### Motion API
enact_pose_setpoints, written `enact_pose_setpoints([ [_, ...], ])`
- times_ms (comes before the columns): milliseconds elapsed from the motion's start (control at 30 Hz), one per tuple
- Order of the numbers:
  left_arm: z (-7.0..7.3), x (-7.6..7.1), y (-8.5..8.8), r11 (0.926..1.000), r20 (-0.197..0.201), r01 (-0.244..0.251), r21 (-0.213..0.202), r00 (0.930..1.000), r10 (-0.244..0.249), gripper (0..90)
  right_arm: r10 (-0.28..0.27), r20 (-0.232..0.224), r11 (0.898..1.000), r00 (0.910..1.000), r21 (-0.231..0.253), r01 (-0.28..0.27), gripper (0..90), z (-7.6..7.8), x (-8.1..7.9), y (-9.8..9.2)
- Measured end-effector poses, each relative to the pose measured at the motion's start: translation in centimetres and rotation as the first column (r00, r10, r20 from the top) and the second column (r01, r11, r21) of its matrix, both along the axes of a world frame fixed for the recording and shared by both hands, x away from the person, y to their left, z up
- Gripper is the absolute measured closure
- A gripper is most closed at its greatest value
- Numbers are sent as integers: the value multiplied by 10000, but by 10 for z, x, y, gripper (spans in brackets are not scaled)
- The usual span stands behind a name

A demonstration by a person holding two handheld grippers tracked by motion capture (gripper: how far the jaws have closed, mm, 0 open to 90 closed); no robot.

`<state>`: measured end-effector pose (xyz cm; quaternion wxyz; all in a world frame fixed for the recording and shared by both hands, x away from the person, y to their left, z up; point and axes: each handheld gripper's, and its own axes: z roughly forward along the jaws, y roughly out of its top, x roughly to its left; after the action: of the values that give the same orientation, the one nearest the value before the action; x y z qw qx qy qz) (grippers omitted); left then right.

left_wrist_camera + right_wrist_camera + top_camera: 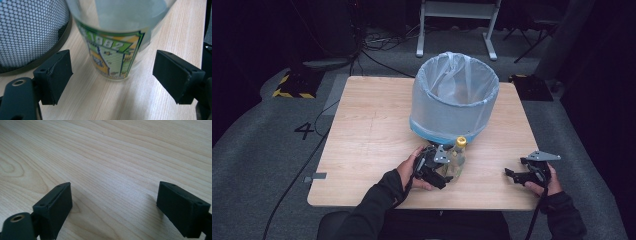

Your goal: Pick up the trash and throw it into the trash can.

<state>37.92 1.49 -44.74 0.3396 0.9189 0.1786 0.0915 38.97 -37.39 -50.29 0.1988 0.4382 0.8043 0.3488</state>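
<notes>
The bottle (456,159) stands upright near the front edge of the table (362,150), a little right of the middle, its long axis vertical and its yellow cap (460,141) on top, just in front of the bin (454,97) with the pale blue liner. The left gripper (447,172) is right at it: in the left gripper view the bottle's green and yellow label (112,57) sits straight ahead, centred between the 2 black jaws, which stand spread wider than the bottle with wood showing on both sides, so nothing is pinched yet. The mesh wall of the bin (27,30) shows just off the left jaw, so there is little room on that side. The right gripper (514,175) rests well apart toward the front right corner, its jaws also spread over bare wood in the right gripper view, holding nothing. The left hand is plainly the nearer one; judging from this, a short push forward along the table would bring the bottle between its pads.
</notes>
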Motion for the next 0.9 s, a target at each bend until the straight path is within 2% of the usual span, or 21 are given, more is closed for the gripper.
enact_pose_setpoints([
  [167, 0, 2, -6, 9997, 98, 212, -92, 9997, -211, 160, 0, 2, 10000, 10000, 2, 0, 131, 0, 0, 0],
  [400, -3, 7, -10, 9984, 116, 94, -564, 9999, -87, 162, 0, 2, 10000, 10000, 5, 0, 131, 0, 0, 0],
  [733, -4, 9, -19, 9970, 135, 52, -772, 9999, -42, 161, -1, 0, 10000, 10000, 1, 1, 131, 0, 0, 0],
  [900, -6, 11, -21, 9928, 176, 41, -1194, 9998, -20, 161, -3, -1, 10000, 10000, 4, 3, 130, 0, 0, 0],
])
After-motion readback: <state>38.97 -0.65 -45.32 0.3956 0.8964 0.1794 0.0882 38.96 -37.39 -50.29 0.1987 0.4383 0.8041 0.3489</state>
